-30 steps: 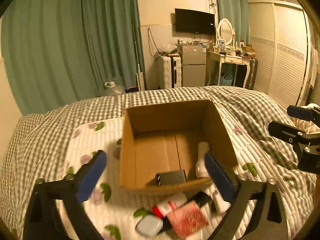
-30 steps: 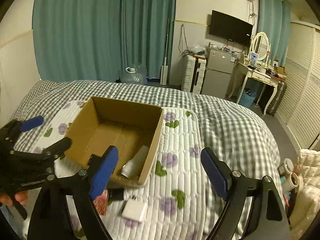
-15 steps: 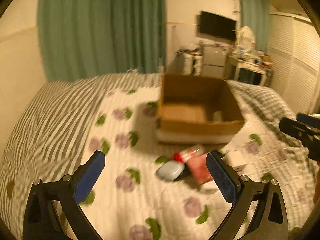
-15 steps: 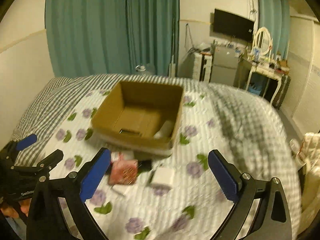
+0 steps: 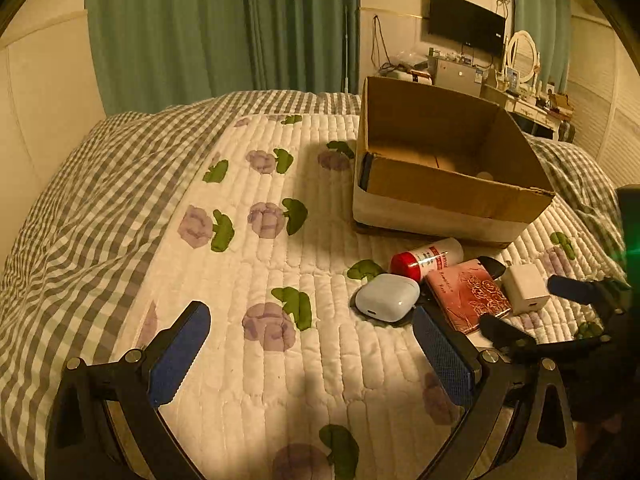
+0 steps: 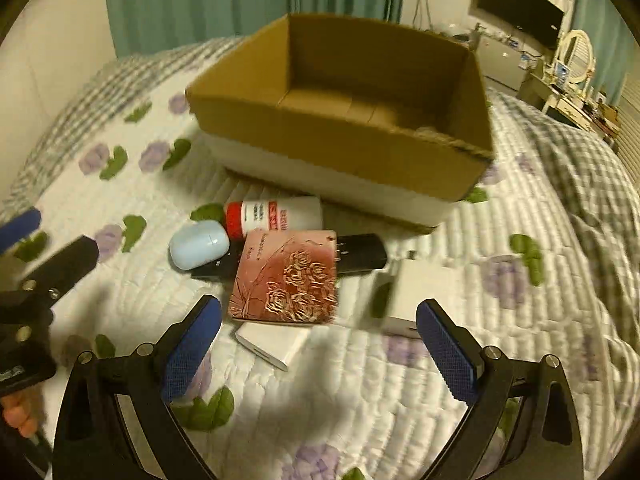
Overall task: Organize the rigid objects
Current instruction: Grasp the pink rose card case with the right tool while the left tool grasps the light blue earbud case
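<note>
An open cardboard box (image 5: 460,196) (image 6: 344,148) stands on the quilted bed. In front of it lies a pile: a white bottle with a red cap (image 6: 276,216) (image 5: 426,258), a pale blue earbud case (image 6: 199,244) (image 5: 386,298), a pink rose-embossed box (image 6: 290,278) (image 5: 466,294), a black bar-shaped device (image 6: 360,258), a white charger cube (image 6: 420,292) (image 5: 524,288) and a flat white block (image 6: 270,342). My left gripper (image 5: 312,352) is open and empty, left of the pile. My right gripper (image 6: 320,344) is open and empty, just short of the pink box.
The flowered white quilt (image 5: 256,264) lies over a grey checked blanket (image 5: 80,208). Green curtains (image 5: 224,28), a TV (image 5: 466,22) and a dressing table (image 5: 528,100) stand beyond the bed.
Both grippers pulled back from the box and dropped low toward the bed. The right one has closed in on the pile; both stay open.
</note>
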`<state>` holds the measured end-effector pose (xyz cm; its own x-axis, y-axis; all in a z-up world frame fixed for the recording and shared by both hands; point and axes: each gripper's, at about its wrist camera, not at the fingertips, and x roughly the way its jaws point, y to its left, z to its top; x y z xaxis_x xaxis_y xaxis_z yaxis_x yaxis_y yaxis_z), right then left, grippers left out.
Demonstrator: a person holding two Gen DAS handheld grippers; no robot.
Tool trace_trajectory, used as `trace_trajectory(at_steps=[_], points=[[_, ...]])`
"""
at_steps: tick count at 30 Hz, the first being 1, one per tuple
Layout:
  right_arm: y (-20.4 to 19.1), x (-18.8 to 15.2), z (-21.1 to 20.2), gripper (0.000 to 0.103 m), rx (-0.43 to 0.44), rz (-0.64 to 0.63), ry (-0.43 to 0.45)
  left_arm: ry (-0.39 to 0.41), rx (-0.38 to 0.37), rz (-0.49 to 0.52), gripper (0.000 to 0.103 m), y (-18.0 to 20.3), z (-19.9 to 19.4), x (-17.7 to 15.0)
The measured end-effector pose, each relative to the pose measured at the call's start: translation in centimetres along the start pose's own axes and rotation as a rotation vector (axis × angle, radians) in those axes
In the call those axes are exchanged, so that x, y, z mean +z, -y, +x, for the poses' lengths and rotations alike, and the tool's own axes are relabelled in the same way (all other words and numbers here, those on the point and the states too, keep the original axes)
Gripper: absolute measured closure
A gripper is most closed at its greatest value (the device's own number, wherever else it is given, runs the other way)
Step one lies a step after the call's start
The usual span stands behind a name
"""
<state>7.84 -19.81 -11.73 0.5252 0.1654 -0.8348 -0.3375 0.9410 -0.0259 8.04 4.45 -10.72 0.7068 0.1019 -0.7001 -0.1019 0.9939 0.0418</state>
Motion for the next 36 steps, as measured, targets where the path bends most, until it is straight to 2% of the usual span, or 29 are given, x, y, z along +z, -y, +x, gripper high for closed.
trace_trajectory(at_steps=[6,8,9,10,12,17,22,27,30,33,34,35,36], points=[[-0.9,1.1,3.0,0.005,0.000,-0.009,-0.034,-0.032,0.019,0.007,0.000,-0.4,1.5,-0.1],[-1.1,1.1,4.1,0.015,-0.002,-0.006,-0.053,-0.045,0.020,0.002,0.000,-0.6,1.8,-0.2],[-1.1,1.0,4.3,0.030,0.017,-0.002,-0.059,-0.048,0.022,0.004,0.000,-0.6,1.8,-0.2],[-1.0,0.9,4.3,0.034,0.040,0.004,-0.061,-0.051,0.025,0.007,0.000,-0.5,1.9,-0.3],[-0.9,0.7,3.9,0.034,0.022,0.000,-0.054,-0.061,0.029,0.016,0.000,-0.2,2.0,-0.3],[1.4,0.8,1.1,0.034,0.042,0.063,0.011,-0.082,0.002,0.040,0.000,1.5,2.4,0.3],[3.2,1.2,-0.6,0.034,0.011,0.063,0.050,-0.111,-0.001,0.035,0.001,2.9,4.9,1.4],[4.6,0.8,-0.5,0.034,0.026,0.108,0.059,-0.165,-0.037,0.013,0.002,3.9,7.5,1.3],[4.9,1.0,-0.5,0.034,0.046,0.116,0.060,-0.193,-0.033,0.025,0.014,4.6,9.2,1.0],[4.9,0.9,-0.5,0.034,0.052,0.120,0.064,-0.193,-0.058,0.007,0.017,4.7,10.2,1.0],[5.1,0.9,-0.5,0.034,0.060,0.126,0.062,-0.195,-0.078,0.000,0.026,4.7,10.4,1.0],[5.4,0.7,-0.4,0.034,0.064,0.131,0.058,-0.196,-0.103,-0.003,0.039,4.6,10.5,1.0],[5.5,0.7,-0.2,0.034,0.064,0.136,0.051,-0.199,-0.129,-0.009,0.045,4.6,10.6,1.0]])
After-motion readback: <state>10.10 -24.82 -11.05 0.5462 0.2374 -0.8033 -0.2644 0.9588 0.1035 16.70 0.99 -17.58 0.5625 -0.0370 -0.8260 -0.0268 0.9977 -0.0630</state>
